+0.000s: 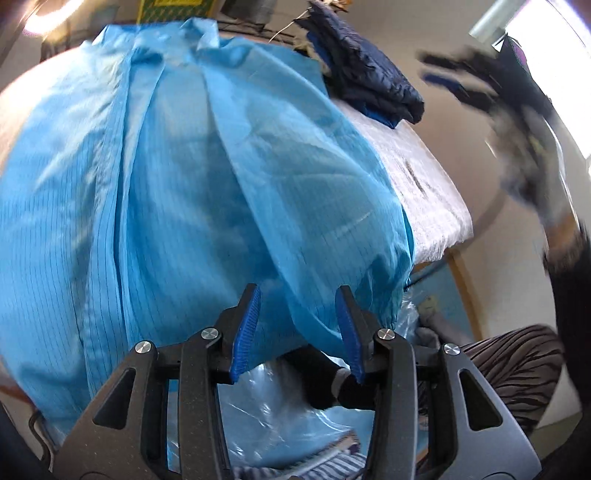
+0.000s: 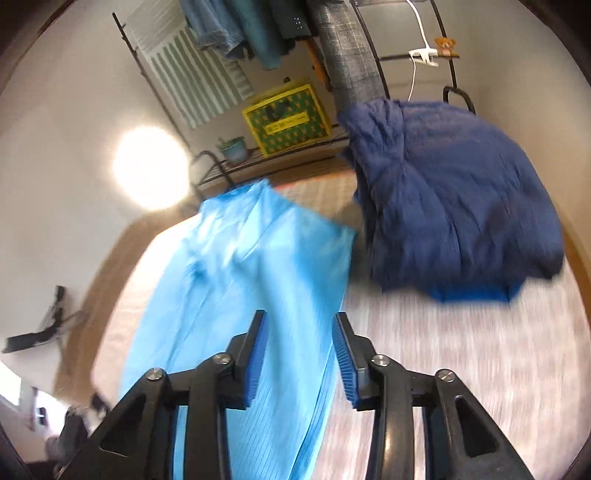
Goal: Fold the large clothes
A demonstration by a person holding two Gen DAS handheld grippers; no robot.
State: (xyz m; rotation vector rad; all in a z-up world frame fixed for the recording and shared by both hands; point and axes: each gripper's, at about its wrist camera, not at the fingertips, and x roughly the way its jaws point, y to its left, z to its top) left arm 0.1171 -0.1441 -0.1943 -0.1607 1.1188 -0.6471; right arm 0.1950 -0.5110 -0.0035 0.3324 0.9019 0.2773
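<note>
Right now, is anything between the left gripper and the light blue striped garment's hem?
Nothing visible. The left gripper is open right at the hem of the light blue striped garment. The folded dark navy quilted jacket lies well beyond.

A home bedroom: clothes rack (image 2: 258,33), bed (image 2: 461,369), folded jacket (image 2: 454,206).

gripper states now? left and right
Left gripper: open, hem of the light blue striped thin-fabric garment between its pads, not pinched.
Right gripper: open, empty, above that garment.
</note>
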